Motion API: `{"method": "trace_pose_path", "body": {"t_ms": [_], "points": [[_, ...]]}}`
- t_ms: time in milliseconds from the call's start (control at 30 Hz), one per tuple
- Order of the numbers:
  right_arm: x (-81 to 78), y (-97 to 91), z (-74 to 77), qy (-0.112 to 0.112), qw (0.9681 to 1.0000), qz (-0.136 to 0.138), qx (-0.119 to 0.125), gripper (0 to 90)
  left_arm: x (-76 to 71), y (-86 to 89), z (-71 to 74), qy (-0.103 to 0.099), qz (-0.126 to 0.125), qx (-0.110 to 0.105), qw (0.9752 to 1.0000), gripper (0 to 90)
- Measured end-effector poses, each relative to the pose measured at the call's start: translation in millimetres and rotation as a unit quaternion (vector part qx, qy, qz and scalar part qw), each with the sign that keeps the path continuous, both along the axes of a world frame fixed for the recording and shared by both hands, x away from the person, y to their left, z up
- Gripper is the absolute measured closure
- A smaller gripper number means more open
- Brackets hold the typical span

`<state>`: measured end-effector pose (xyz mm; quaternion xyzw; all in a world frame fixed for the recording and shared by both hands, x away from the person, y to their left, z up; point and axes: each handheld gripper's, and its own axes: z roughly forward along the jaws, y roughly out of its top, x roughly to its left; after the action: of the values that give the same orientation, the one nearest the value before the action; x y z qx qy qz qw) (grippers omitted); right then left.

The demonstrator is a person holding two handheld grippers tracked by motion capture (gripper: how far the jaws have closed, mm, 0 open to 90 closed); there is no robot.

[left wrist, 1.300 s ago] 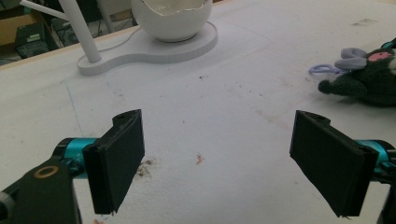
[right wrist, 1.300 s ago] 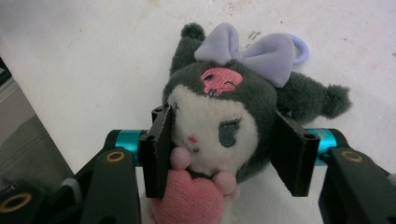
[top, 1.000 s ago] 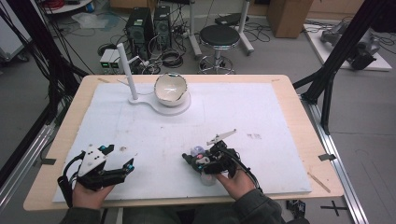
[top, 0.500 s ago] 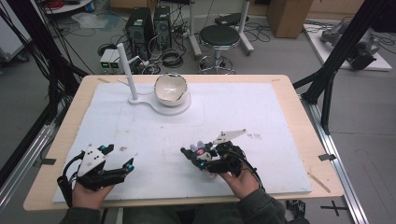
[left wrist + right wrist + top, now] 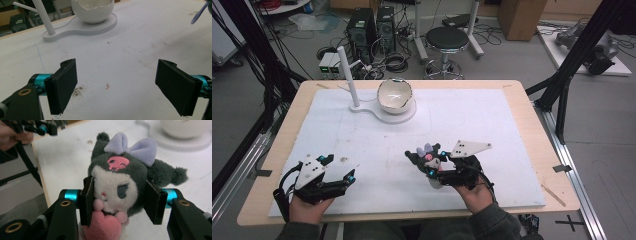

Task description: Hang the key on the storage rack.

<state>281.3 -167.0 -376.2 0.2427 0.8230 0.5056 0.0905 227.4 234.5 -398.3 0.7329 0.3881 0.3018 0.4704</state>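
Observation:
A dark grey plush toy (image 5: 117, 178) with a lilac bow, a pink skull mark and a pink heart is clamped at its head between the pads of my right gripper (image 5: 119, 198). In the high view the plush toy (image 5: 426, 156) hangs just above the white mat, right of centre, with the right gripper (image 5: 434, 167) behind it. My left gripper (image 5: 338, 169) rests near the front left of the mat, jaws wide apart. Nothing lies between the jaws of the left gripper (image 5: 117, 87). A white egg-shaped bowl (image 5: 395, 95) sits on a white stand at the back.
The white stand (image 5: 384, 112) carries an upright white post (image 5: 348, 75) left of the bowl. The white mat (image 5: 492, 120) covers most of the wooden table (image 5: 532, 130). A stool (image 5: 447, 40), computers and cables stand on the floor beyond the far edge.
My right gripper has lifted the plush toy off the mat and carried it slightly toward the left and back. The left gripper has stayed where it was.

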Motion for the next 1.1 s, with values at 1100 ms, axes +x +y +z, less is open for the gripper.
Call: {"method": "trace_pose_path", "body": {"t_ms": [1100], "points": [[26.1, 22.1, 29.9, -0.062, 0.9943, 0.069, 0.053, 48.8, 1.6, 2.0, -0.3, -0.003, 0.006, -0.009, 0.9999, 18.2]]}}
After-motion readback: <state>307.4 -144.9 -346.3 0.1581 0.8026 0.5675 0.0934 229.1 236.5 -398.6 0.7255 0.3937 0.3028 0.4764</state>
